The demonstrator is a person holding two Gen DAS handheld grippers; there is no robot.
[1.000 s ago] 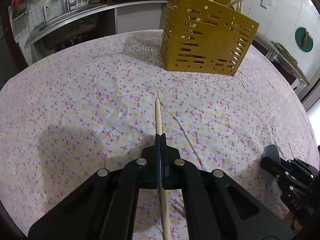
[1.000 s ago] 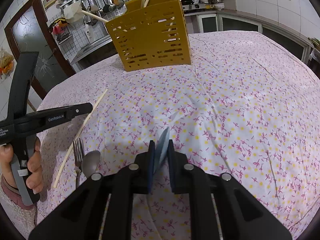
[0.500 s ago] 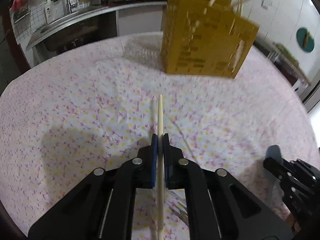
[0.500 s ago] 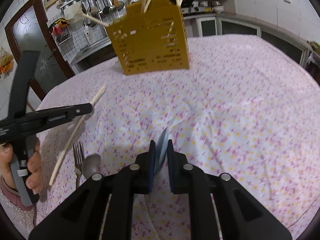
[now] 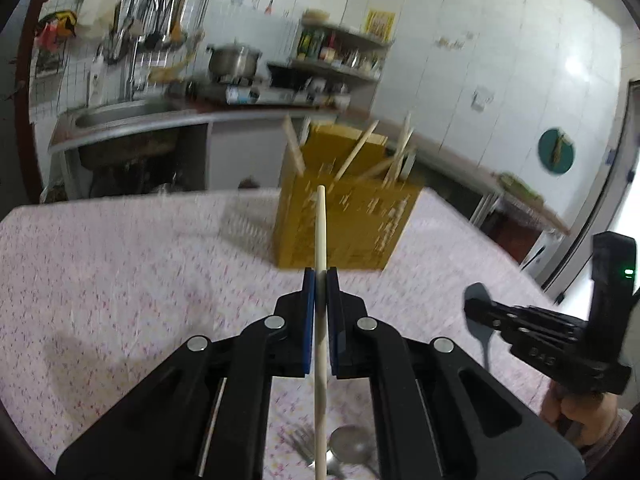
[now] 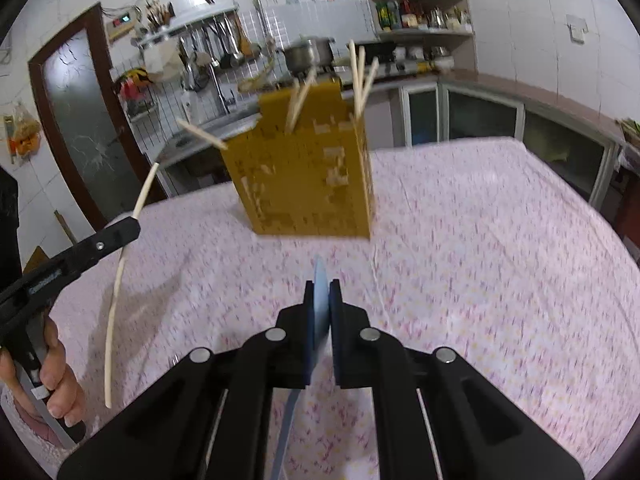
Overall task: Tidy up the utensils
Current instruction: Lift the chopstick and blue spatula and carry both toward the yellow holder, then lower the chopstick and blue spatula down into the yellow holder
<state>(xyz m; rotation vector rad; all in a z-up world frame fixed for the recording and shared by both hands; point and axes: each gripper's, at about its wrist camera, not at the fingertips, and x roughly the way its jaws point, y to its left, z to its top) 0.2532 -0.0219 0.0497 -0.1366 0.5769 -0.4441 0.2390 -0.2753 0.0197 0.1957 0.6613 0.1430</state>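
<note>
My left gripper (image 5: 320, 276) is shut on a pale wooden chopstick (image 5: 321, 232), held in the air and pointing at the yellow perforated utensil holder (image 5: 344, 224). The holder stands on the table with several chopsticks in it. My right gripper (image 6: 322, 286) is shut on a blue spoon (image 6: 319, 300), its bowl sticking out past the fingers, raised above the table. The holder (image 6: 308, 184) is ahead of it. The right gripper with the spoon shows at the right in the left wrist view (image 5: 480, 308). The left gripper and chopstick (image 6: 120, 264) show at the left in the right wrist view.
A metal fork (image 5: 302, 446) and metal spoon (image 5: 352, 448) lie on the pink flowered tablecloth (image 5: 120, 264) below my left gripper. A kitchen counter with a sink (image 5: 120, 116) and stove stands behind the table.
Both grippers have lifted and tilted up, so the views now look level at the holder. The chopstick has risen off the table with my left gripper. The spoon stays gripped.
</note>
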